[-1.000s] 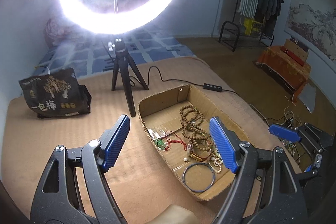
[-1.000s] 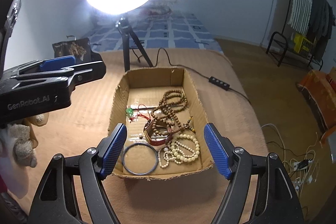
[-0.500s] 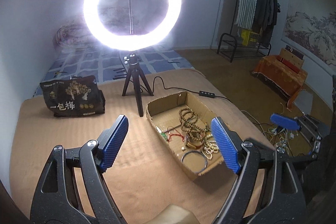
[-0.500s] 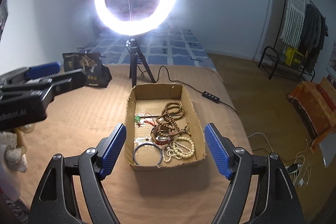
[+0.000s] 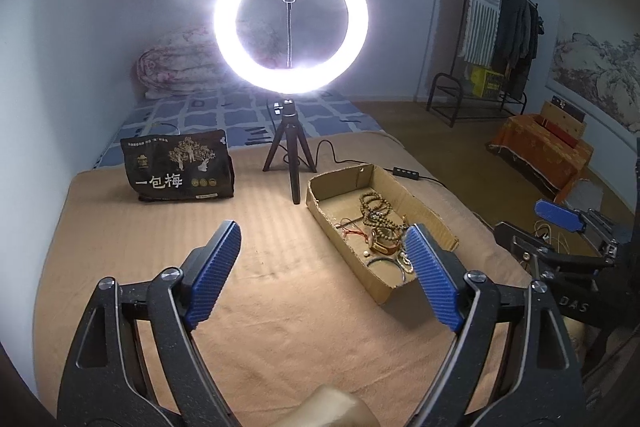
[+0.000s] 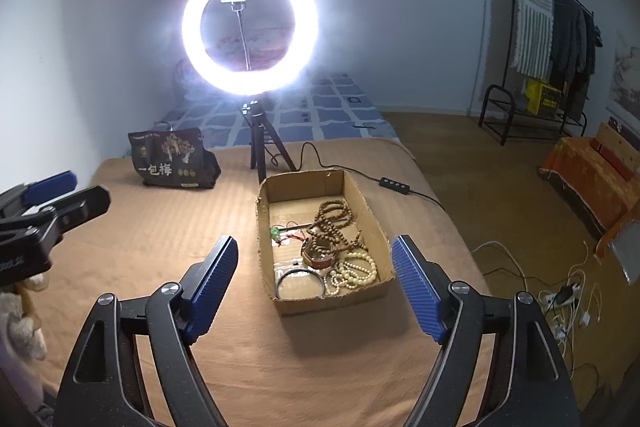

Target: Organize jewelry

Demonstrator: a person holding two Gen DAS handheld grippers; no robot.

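Note:
An open cardboard box point(image 5: 424, 203) point(image 6: 332, 301) lies on the tan bedcover. In it are brown bead strings point(image 6: 332, 215), a cream bead necklace point(image 6: 356, 271), a thin dark bangle point(image 6: 300, 281), a brown bracelet point(image 6: 318, 255) and a green pendant on red cord point(image 6: 276, 231). My left gripper point(image 5: 322, 231) hangs above the cover, short of the box and to its left. Its jaws are opening and nothing is between them. My right gripper point(image 6: 314, 241) is open and empty, held back from the box's near end.
A lit ring light point(image 5: 291, 27) on a small tripod stands behind the box, its cable and remote point(image 5: 406, 173) trailing right. A black snack bag point(image 5: 180, 167) sits at the back left. Past the bed's right edge, cables and a power strip point(image 6: 560, 295) lie on the floor.
Both grippers have drawn back and risen from the box, which now looks smaller and farther off. The whole ring light has come into view. The left jaws stand slightly wider.

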